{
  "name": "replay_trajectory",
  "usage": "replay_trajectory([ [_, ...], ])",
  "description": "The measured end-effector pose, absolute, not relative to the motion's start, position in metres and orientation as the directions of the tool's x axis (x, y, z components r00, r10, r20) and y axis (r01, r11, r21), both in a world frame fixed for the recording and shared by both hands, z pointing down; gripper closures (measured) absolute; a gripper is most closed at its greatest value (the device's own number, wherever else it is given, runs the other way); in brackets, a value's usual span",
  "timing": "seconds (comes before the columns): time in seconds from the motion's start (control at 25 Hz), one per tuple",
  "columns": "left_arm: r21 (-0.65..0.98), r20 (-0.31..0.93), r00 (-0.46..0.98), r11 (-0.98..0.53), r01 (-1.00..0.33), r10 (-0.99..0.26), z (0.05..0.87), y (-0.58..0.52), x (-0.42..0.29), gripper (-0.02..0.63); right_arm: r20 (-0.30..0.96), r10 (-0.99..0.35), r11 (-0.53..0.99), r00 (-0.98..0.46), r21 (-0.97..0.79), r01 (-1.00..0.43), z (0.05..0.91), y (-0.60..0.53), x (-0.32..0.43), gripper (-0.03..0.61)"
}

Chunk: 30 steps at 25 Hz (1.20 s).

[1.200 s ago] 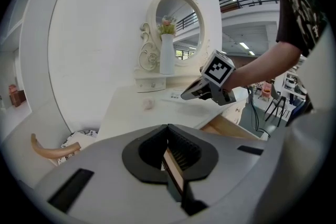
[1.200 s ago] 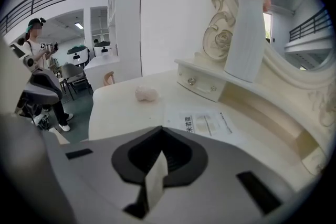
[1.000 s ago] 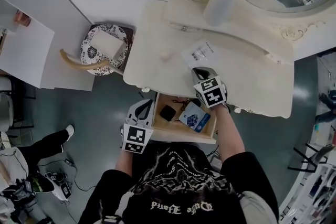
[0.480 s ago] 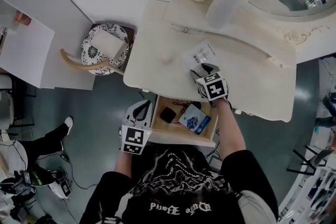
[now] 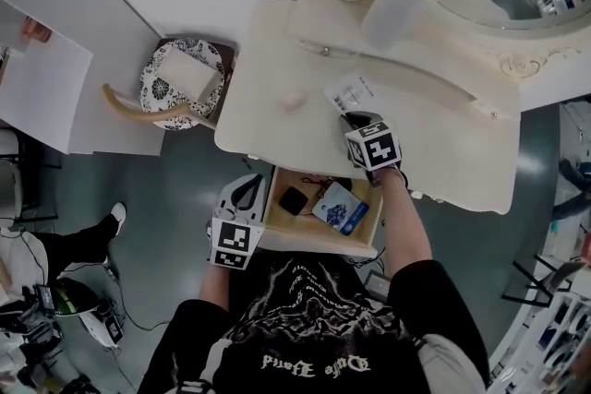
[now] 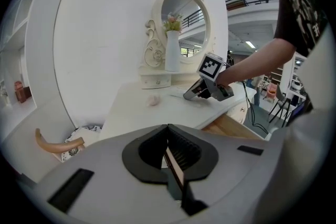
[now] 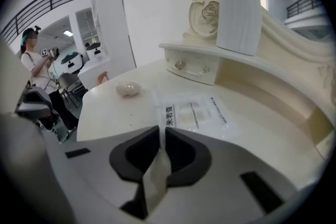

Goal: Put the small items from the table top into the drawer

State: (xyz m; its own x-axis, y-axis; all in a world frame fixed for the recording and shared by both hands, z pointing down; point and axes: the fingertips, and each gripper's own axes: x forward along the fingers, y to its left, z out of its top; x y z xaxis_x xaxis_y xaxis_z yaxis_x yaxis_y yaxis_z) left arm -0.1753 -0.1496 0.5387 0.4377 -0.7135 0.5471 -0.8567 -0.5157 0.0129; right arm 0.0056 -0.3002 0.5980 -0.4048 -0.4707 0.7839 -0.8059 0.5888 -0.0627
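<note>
Drawer [image 5: 314,241] is pulled open under the worktop [image 5: 443,152]. Already inside: a black item [image 5: 294,199] and a blue-and-white packet [image 5: 342,207].

Two small things are left on top:
- Clear labelled packet [image 5: 349,92].
- Small pale pink object [image 5: 293,101], off to its left and well apart from it.

Right gripper [image 5: 349,117] is tipped down at the packet's near edge. Its fingers have just been closing and are now nearly together, pinching the packet's plastic edge. The packet lies flat and is not lifted.

Left gripper [image 5: 253,186] sits at the drawer's left side. Its fingers are together on a thin wood-coloured panel, which I judge to be the drawer's side wall.

Roughly half done. The packet needs lifting and carrying to the drawer, then the pink object.
</note>
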Motion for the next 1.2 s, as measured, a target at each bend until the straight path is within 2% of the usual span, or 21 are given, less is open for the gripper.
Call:
replay_trajectory([
  [0.28,0.011,0.549,0.441,-0.522,-0.853,-0.71,0.539,-0.148,-0.172,0.598,0.769,-0.482,0.588,-0.421,-0.073,-0.806,0.598,-0.299,0.001,0.565],
  [1.2,0.009,0.5,0.472,-0.54,-0.842,-0.727,0.524,-0.124,-0.13,0.598,0.61,-0.676,0.613,-0.413,0.155,-0.774,0.517,-0.239,0.027,0.565],
])
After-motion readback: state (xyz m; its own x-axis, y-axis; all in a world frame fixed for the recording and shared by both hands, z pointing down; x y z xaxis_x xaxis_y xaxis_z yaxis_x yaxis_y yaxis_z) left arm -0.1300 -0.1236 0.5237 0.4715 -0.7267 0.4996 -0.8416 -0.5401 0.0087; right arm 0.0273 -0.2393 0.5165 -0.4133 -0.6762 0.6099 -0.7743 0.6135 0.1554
